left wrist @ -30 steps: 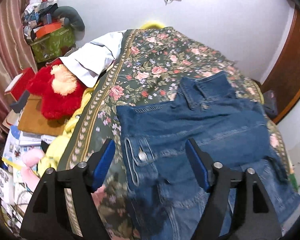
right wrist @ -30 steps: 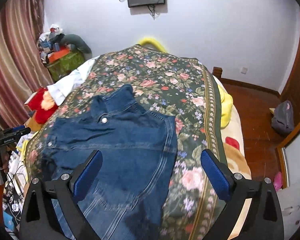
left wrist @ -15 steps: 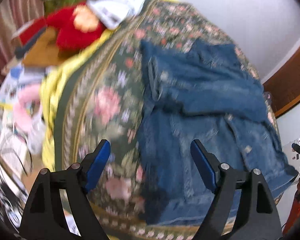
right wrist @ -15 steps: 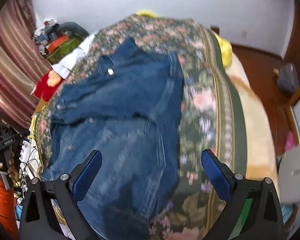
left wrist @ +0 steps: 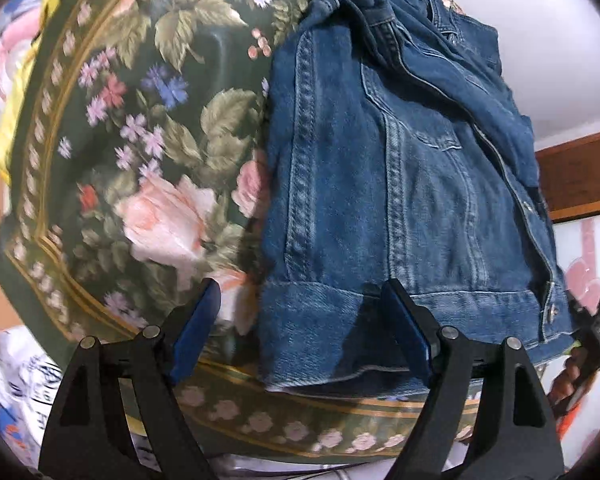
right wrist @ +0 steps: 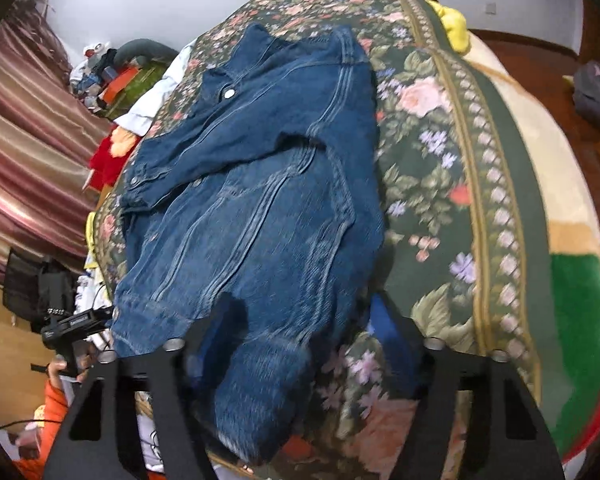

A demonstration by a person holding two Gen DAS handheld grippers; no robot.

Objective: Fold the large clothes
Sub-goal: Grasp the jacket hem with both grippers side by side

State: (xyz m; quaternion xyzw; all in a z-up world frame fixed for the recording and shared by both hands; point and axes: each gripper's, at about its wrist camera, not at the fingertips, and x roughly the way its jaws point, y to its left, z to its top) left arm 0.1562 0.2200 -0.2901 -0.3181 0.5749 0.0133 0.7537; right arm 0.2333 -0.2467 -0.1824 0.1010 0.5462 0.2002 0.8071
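A blue denim jacket (left wrist: 400, 200) lies flat on the floral bedspread (left wrist: 148, 140), one sleeve folded across its chest (right wrist: 220, 148). My left gripper (left wrist: 300, 332) stands open low over the jacket's near hem corner. One pad hangs above the bedspread and the other rests at the hem band (left wrist: 324, 312). My right gripper (right wrist: 300, 328) is at the opposite hem corner, its jaws closing. Bunched denim (right wrist: 268, 380) that droops over the bed's edge sits between them, and the fingers are blurred.
The bed's near edge runs right under both grippers. A hand in an orange sleeve (right wrist: 52, 404) holds the other gripper at the left. Striped curtains (right wrist: 28, 128), a red plush toy (right wrist: 108, 160) and piled clutter flank the bed's left side. A wooden floor with a bag (right wrist: 592, 88) lies to the right.
Both grippers have dropped and tilted down from over the jacket's middle to its near hem. The right gripper's jaws have narrowed around the hem corner; the left jaws stay wide.
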